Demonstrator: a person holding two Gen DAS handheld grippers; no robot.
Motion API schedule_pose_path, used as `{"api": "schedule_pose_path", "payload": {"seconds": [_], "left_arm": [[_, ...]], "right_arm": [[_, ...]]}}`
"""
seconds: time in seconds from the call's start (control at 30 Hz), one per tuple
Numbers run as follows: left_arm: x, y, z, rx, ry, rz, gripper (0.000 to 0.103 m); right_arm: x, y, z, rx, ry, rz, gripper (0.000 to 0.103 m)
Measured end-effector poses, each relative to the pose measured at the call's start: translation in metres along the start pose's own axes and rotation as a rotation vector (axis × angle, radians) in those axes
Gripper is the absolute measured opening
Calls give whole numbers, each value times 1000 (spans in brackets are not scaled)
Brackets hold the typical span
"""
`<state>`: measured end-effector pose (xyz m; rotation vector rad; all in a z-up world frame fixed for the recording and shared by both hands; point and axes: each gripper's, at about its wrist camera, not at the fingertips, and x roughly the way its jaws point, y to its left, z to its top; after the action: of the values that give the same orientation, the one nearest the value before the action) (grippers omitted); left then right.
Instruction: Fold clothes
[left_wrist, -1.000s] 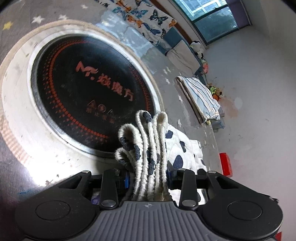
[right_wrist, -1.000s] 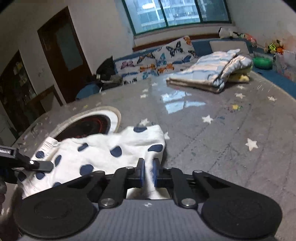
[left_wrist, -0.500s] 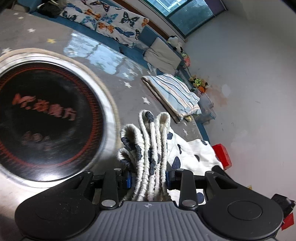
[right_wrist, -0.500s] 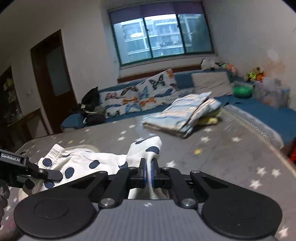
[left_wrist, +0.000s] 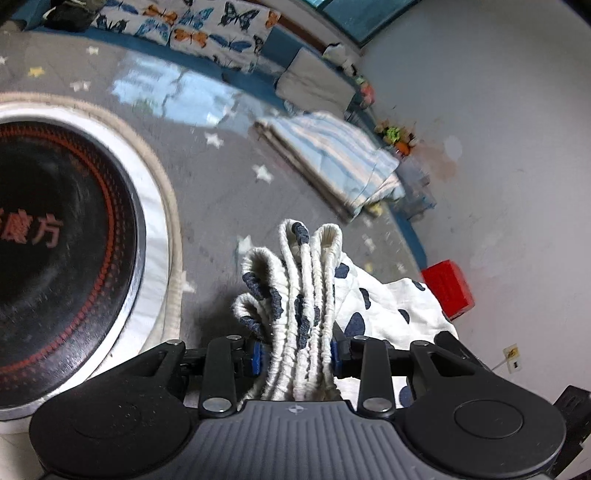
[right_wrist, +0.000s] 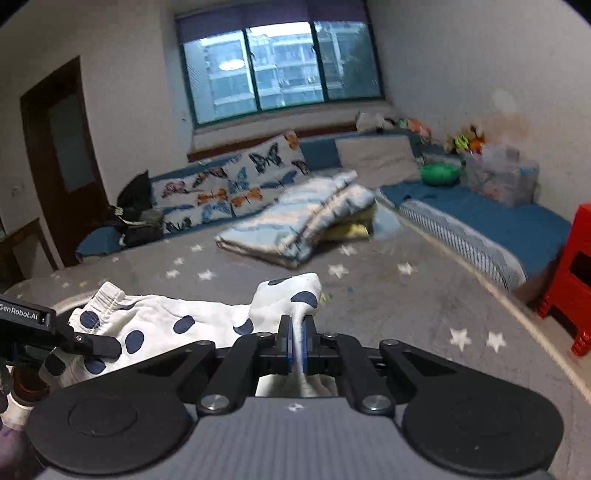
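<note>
**Both tools hold the spotted garment off the desk: keep it taut and level**

Nearest the left wrist camera, the left tool is clamped on the bunched elastic waistband of the white garment with dark blue spots, several gathered layers standing up between its pads. Nearest the right wrist camera, the right tool is pinched tight on a thin fold at the garment's other end, a spotted corner poking up past the fingertips. Between the 2 tools the cloth hangs in a shallow sag above the grey star-printed desk.

Judged from this, the step in hand is carrying or stretching the garment between 2 grips, either to lay it flat or to bring 1 end over the other; the pictures do not settle which. To do it well:

- Keep both grips firm; the right tool holds only a thin edge, which could slip under a sharp pull
- Hold the 2 tools level so the cloth does not twist
- Take out the sag gently before lowering
- Keep clear of the round black inset in the desk at the left

Further off, a folded striped blanket lies on the desk, well apart
</note>
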<state>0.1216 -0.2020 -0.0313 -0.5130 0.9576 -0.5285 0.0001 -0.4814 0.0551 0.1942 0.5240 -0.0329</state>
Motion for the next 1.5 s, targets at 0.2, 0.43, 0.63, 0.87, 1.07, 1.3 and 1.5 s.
{"api": "schedule_pose_path", "payload": {"seconds": [0.2,0.43,0.63,0.87,1.07,1.3,1.5], "left_arm": [[0,2,-3,25,0,49,47],[-21,-9,3,105,-44,78,62],[-37,-25,10,158,-155,97,60],[-14,-40,16,213,-113,22,38],[27,-34,16,187,-9,-9,28],[31,-19,13,174,-5,-21,24],[18,-26,12,190,-38,-35,25]], "right_arm": [[19,-13,-16,32,88,-31,13],[10,-14,-11,5,77,-54,18],[20,-4,4,-8,94,14,19],[52,10,13,-27,130,34,19],[74,11,18,-25,158,30,19],[94,-3,19,52,182,7,19],[73,5,24,26,159,35,29]]}}
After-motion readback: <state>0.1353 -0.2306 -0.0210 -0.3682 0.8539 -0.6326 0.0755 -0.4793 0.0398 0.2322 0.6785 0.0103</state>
